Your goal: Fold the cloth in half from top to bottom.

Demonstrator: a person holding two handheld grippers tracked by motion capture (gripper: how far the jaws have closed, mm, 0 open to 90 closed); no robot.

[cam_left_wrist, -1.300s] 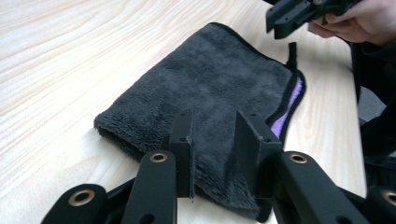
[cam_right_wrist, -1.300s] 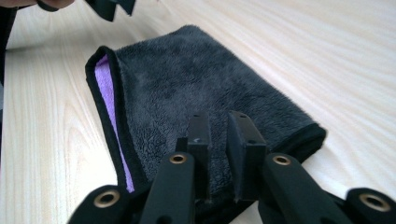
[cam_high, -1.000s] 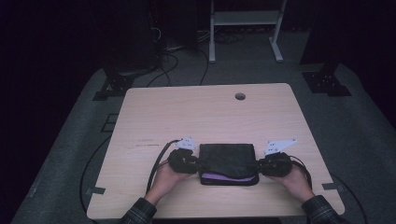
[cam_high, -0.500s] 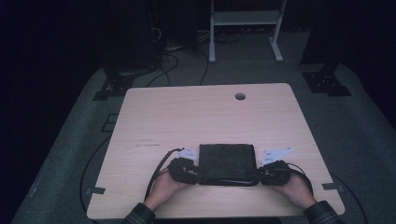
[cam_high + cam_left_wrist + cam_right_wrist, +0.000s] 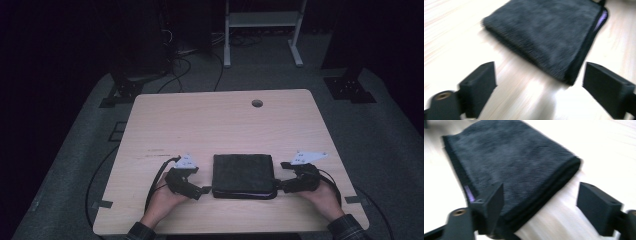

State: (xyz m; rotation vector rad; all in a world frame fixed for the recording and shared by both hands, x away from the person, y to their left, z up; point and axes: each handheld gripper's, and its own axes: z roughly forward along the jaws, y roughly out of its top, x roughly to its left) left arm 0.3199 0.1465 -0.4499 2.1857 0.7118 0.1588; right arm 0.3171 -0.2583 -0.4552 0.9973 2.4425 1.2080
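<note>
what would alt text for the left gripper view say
A folded dark towel lies flat on a pale wooden table, a purple strip at its edge. The left gripper has just opened; its black jaws stand wide apart, nothing between them.

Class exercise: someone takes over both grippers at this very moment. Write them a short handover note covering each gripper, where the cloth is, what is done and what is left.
Left gripper: jaws have just been opening, nothing between them, just off the cloth's left edge.
Right gripper: jaws have just been opening, wide apart at the cloth's right corner, not pressing it.
Dark cloth: folded into a flat rectangle, lying on the table near the front edge, between the grippers.
Done: cloth folded and let go.
Left: probably just draw both grippers back; perhaps square the edges.
</note>
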